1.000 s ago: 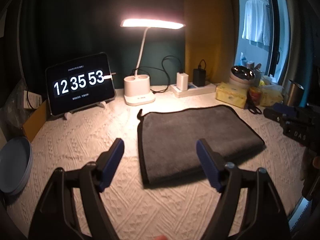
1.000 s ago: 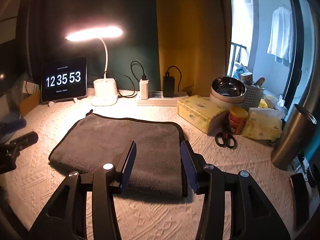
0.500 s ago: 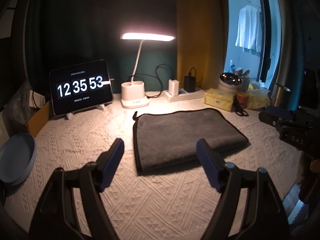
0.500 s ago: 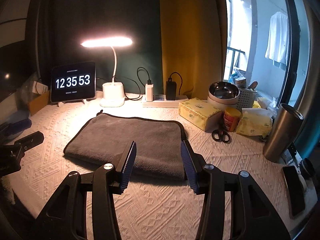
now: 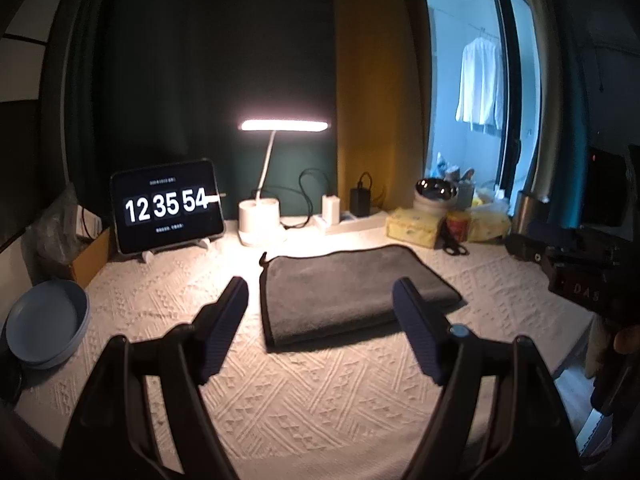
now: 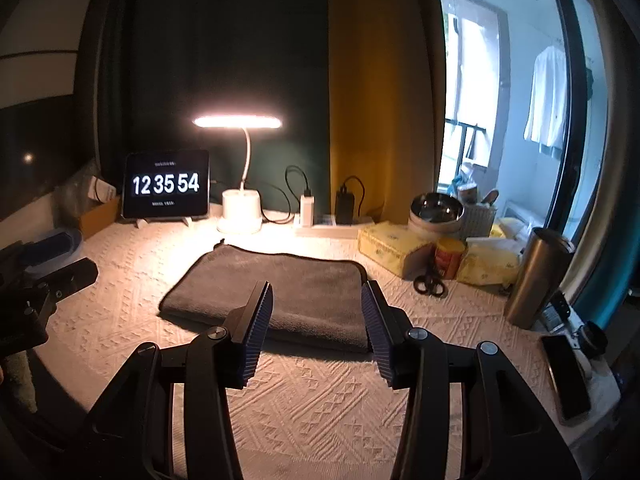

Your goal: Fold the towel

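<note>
A dark grey towel (image 5: pixel 348 292) lies folded flat in a rectangle on the white textured tablecloth (image 5: pixel 320 392); it also shows in the right wrist view (image 6: pixel 288 292). My left gripper (image 5: pixel 320 308) is open and empty, held above the table in front of the towel's near left edge. My right gripper (image 6: pixel 317 308) is open and empty, held in front of the towel's near right part. Neither touches the towel. The right gripper's body shows at the right of the left wrist view (image 5: pixel 576 276).
At the back stand a tablet clock (image 5: pixel 166 206), a lit desk lamp (image 5: pixel 262 224) and a power strip (image 6: pixel 332 230). Tissue packs (image 6: pixel 390 248), scissors (image 6: pixel 430 282), a steel bowl (image 6: pixel 436 210) and a steel tumbler (image 6: pixel 534 276) are right. Blue plates (image 5: pixel 44 320) sit left.
Both grippers have pulled back and risen away from the towel, which now looks smaller and farther. The towel has not moved. The clock went from 53 to 54.
</note>
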A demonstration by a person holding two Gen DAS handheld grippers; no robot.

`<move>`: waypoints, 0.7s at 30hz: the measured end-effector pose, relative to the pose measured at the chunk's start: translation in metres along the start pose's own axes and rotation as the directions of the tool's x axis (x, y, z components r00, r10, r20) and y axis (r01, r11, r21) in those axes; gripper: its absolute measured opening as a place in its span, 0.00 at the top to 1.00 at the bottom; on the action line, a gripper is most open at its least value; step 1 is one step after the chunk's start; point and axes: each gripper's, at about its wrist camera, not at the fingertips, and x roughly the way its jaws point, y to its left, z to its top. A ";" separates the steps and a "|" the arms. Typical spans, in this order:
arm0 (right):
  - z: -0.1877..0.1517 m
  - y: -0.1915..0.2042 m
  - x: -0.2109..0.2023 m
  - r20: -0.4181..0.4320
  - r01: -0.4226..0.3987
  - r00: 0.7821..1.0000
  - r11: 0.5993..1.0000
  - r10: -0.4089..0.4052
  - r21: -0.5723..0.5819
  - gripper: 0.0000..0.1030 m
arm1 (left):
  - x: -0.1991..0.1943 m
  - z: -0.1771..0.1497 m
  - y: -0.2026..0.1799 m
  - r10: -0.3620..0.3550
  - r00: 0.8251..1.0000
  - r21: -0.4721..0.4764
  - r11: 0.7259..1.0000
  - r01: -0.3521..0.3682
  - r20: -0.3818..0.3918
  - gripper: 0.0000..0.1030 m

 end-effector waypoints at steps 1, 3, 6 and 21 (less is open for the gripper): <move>0.000 0.001 -0.005 0.007 0.000 1.000 1.000 0.000 -0.001 0.53 | -0.005 0.001 -0.001 -0.001 1.000 0.001 1.000 0.001 0.009 0.26; 0.001 0.002 -0.017 0.023 0.000 1.000 1.000 0.000 -0.002 0.53 | -0.016 0.003 -0.003 -0.003 1.000 0.006 1.000 0.002 0.031 0.26; 0.002 0.005 -0.031 0.041 0.004 0.999 1.000 -0.003 -0.005 0.53 | -0.032 0.005 -0.007 -0.008 0.998 0.011 1.000 0.007 0.059 0.26; 0.010 0.005 -0.093 0.162 0.038 0.986 0.999 -0.037 -0.001 0.52 | -0.092 0.020 -0.013 0.004 0.978 0.022 1.000 -0.008 0.207 0.26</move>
